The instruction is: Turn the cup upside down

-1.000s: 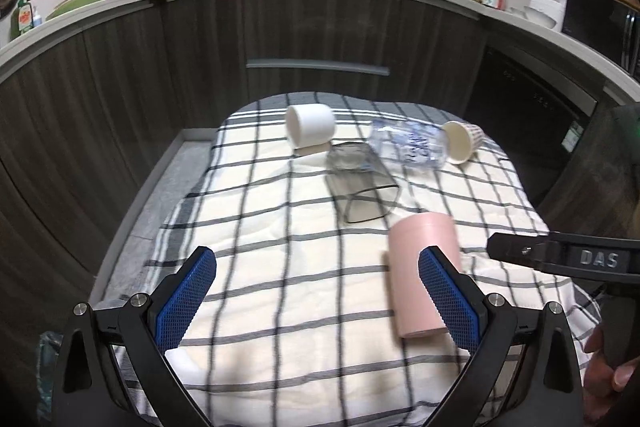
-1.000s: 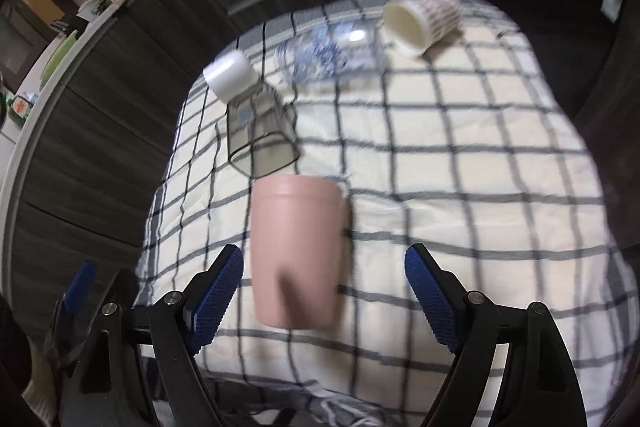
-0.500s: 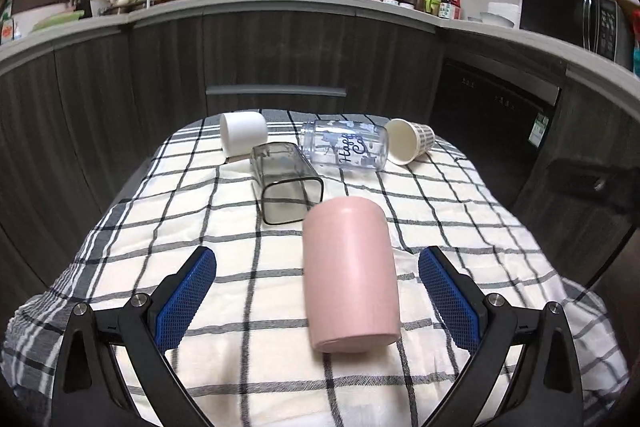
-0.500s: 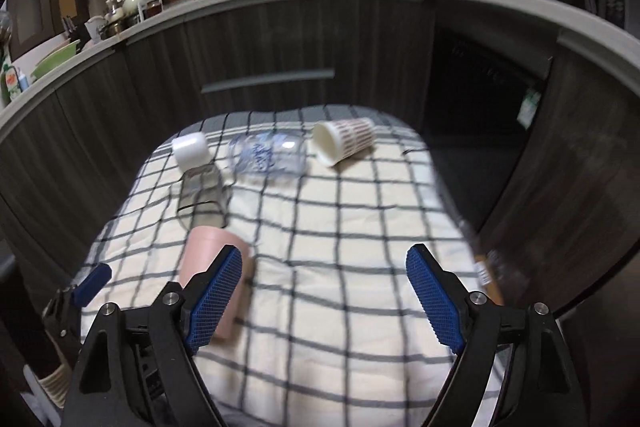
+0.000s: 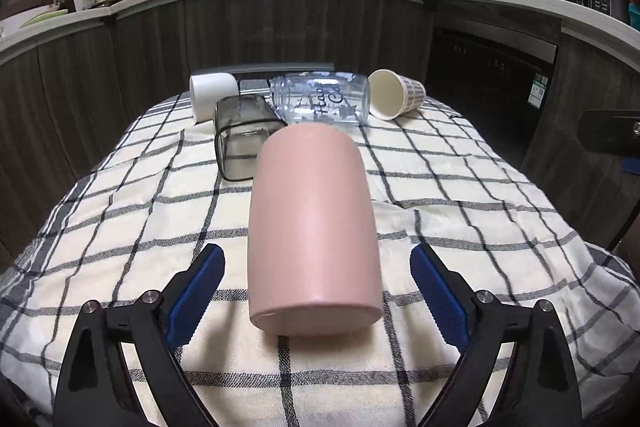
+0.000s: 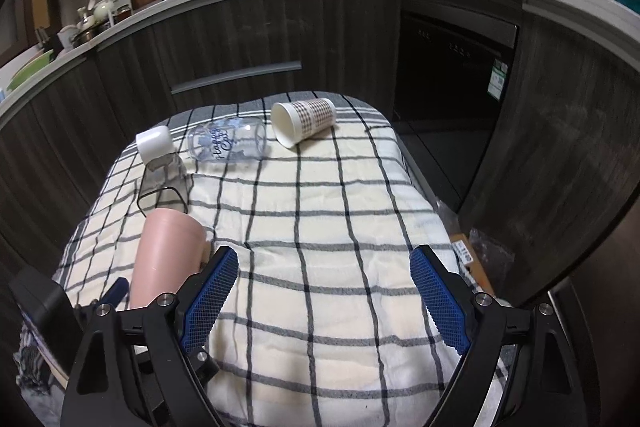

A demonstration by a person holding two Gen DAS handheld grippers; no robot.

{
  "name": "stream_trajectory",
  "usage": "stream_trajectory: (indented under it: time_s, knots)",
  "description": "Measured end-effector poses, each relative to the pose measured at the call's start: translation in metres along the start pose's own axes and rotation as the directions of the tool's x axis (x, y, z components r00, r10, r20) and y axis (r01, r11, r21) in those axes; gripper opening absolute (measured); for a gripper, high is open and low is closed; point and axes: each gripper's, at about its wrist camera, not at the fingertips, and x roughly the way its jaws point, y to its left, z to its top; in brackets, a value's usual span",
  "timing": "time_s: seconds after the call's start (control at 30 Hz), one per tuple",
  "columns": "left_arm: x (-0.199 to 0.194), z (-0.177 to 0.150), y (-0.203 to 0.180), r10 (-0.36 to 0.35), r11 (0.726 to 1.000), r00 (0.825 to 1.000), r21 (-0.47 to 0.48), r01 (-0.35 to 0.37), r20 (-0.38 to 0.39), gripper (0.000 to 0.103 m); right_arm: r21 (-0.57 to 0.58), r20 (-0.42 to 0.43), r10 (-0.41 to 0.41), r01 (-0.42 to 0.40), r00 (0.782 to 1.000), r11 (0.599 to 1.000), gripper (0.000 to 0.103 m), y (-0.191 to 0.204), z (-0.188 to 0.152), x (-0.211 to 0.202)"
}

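Note:
A pink cup (image 5: 312, 227) lies on its side on the checked cloth, its flat base toward the left wrist camera. My left gripper (image 5: 316, 291) is open, with a finger on each side of the cup's base end and a gap to the cup on both sides. In the right wrist view the pink cup (image 6: 168, 255) lies at the left, beside the left finger. My right gripper (image 6: 324, 291) is open and empty over the cloth.
Behind the pink cup lie a smoky square glass (image 5: 244, 139), a white cup (image 5: 212, 95), a clear printed glass (image 5: 320, 99) and a patterned paper cup (image 5: 396, 99), all on their sides. Dark cabinets ring the cloth-covered table (image 6: 320, 211).
My left gripper has swung round and lowered until the pink cup lies centred between its fingers. My right gripper has drawn back and to the right, away from the cup.

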Motion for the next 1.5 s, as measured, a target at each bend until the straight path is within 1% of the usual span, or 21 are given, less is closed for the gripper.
stream_trajectory:
  time_s: [0.03, 0.1, 0.13, 0.27, 0.5, 0.63, 0.7, 0.77, 0.83, 0.87, 0.9, 0.97, 1.03, 1.07, 1.1, 1.17, 1.23, 1.27, 1.33, 1.37, 1.5]
  knots:
    - [0.003, -0.001, 0.000, 0.005, 1.000, 1.000, 0.000, -0.005, -0.006, 0.092, 0.004, -0.004, -0.001, 0.001, 1.000, 1.000, 0.088, -0.001, -0.001, 0.001]
    - [0.008, -0.003, 0.000, 0.002, 1.000, 1.000, 0.000, -0.002, -0.023, 0.084, 0.015, -0.020, 0.000, 0.000, 1.000, 1.000, 0.088, -0.003, -0.002, 0.004]
    - [0.009, -0.003, 0.000, 0.003, 1.000, 1.000, 0.004, -0.003, -0.025, 0.078, 0.018, -0.027, 0.000, 0.001, 1.000, 1.000, 0.088, -0.003, -0.002, 0.006]
    - [0.010, -0.004, 0.001, 0.001, 1.000, 1.000, 0.003, -0.001, -0.029, 0.067, 0.018, -0.040, 0.000, 0.001, 0.999, 1.000, 0.088, -0.003, -0.004, 0.009]
    - [0.009, 0.000, 0.000, -0.018, 1.000, 0.999, 0.013, 0.019, -0.044, 0.066, 0.010, -0.050, 0.001, 0.000, 0.999, 1.000, 0.088, 0.000, -0.004, 0.011]
    - [-0.002, 0.013, 0.002, -0.033, 0.999, 0.998, 0.013, 0.034, -0.059, 0.066, -0.005, -0.038, 0.000, 0.000, 0.999, 1.000, 0.088, 0.005, 0.001, 0.003]
    - [-0.006, 0.022, 0.006, -0.049, 0.999, 0.993, 0.011, 0.051, -0.108, 0.066, 0.001, -0.044, 0.003, -0.003, 0.999, 1.000, 0.088, 0.006, 0.006, -0.001]
    - [-0.008, 0.032, 0.012, -0.059, 0.998, 0.983, 0.006, 0.061, -0.175, 0.066, 0.019, -0.060, 0.006, -0.005, 0.998, 1.000, 0.088, 0.007, 0.013, -0.006]
    - [-0.010, 0.043, 0.018, -0.067, 0.997, 0.963, 0.008, 0.072, -0.260, 0.066, 0.037, -0.075, 0.012, -0.009, 0.997, 0.999, 0.088, 0.009, 0.021, -0.010]
    - [-0.012, 0.048, 0.021, -0.070, 0.997, 0.952, 0.008, 0.076, -0.298, 0.066, 0.046, -0.086, 0.021, -0.017, 0.996, 0.999, 0.088, 0.010, 0.026, -0.012]
    - [-0.013, 0.053, 0.024, -0.070, 0.997, 0.935, 0.017, 0.081, -0.347, 0.066, 0.052, -0.094, 0.030, -0.025, 0.995, 0.998, 0.088, 0.012, 0.030, -0.013]
    - [-0.013, 0.061, 0.028, -0.083, 0.995, 0.894, 0.017, 0.101, -0.440, 0.066, 0.057, -0.117, 0.049, -0.043, 0.992, 0.997, 0.088, 0.019, 0.039, -0.013]
    - [-0.009, 0.066, 0.031, -0.078, 0.994, 0.830, 0.018, 0.105, -0.553, 0.066, 0.058, -0.134, 0.072, -0.064, 0.988, 0.996, 0.088, 0.025, 0.045, -0.014]
    - [-0.007, 0.068, 0.034, -0.089, 0.994, 0.797, -0.001, 0.110, -0.597, 0.066, 0.061, -0.140, 0.086, -0.079, 0.986, 0.995, 0.088, 0.028, 0.047, -0.014]
    - [-0.004, 0.071, 0.037, -0.091, 0.994, 0.753, -0.014, 0.108, -0.652, 0.066, 0.069, -0.143, 0.102, -0.093, 0.984, 0.993, 0.088, 0.030, 0.050, -0.014]
    - [-0.001, 0.075, 0.040, -0.101, 0.993, 0.699, -0.034, 0.109, -0.708, 0.066, 0.094, -0.147, 0.132, -0.119, 0.980, 0.988, 0.088, 0.031, 0.054, -0.014]
    - [0.002, 0.080, 0.038, -0.098, 0.993, 0.638, -0.033, 0.114, -0.764, 0.066, 0.127, -0.155, 0.163, -0.144, 0.974, 0.981, 0.088, 0.030, 0.058, -0.013]
    - [0.005, 0.083, 0.036, -0.105, 0.992, 0.603, -0.039, 0.122, -0.791, 0.066, 0.139, -0.158, 0.171, -0.150, 0.973, 0.979, 0.088, 0.030, 0.061, -0.011]
    - [0.011, 0.090, 0.034, -0.092, 0.992, 0.568, -0.027, 0.121, -0.818, 0.066, 0.163, -0.165, 0.190, -0.163, 0.968, 0.973, 0.088, 0.030, 0.066, -0.007]
    - [0.016, 0.094, 0.033, -0.075, 0.994, 0.558, -0.016, 0.110, -0.826, 0.066, 0.175, -0.169, 0.197, -0.167, 0.966, 0.970, 0.088, 0.029, 0.069, -0.004]
    - [0.030, 0.107, 0.030, -0.050, 0.995, 0.540, 0.003, 0.096, -0.840, 0.065, 0.228, -0.176, 0.224, -0.181, 0.959, 0.957, 0.088, 0.023, 0.076, 0.007]
